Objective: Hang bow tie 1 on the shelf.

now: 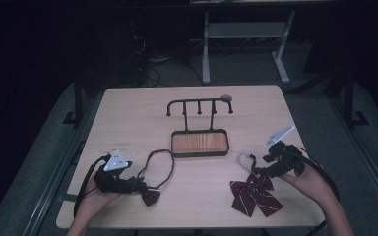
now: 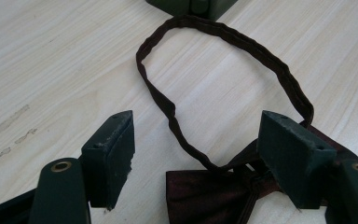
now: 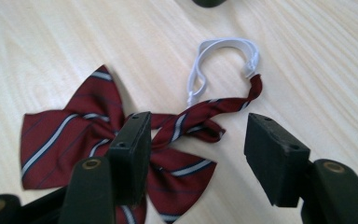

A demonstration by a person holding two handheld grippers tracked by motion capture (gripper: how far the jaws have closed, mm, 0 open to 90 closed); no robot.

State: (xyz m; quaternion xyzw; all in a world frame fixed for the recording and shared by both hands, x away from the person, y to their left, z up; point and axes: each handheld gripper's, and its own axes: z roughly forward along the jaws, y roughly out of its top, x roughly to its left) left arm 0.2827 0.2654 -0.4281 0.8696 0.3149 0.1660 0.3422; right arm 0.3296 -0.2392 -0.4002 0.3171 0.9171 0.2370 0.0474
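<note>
1. Near the front edge of the table (image 1: 128,105): left gripper (image 2: 196,154) open, jaws astride the dark bow tie (image 2: 214,196), not pressing.
2. Right gripper (image 3: 196,149) half open above the striped bow tie (image 3: 74,135), nothing held.
3. Strap's white end (image 3: 223,46) clear in the right gripper view.
4. Farther back, at the centre: hook stand (image 1: 199,130).

The high view is dim and grainy, the room behind falling into near black, while the pale wooden bench (image 1: 128,113) catches soft overhead light. Both gripper views look brighter and evenly lit, shadows faint, the nearest black tongs slightly soft.
</note>
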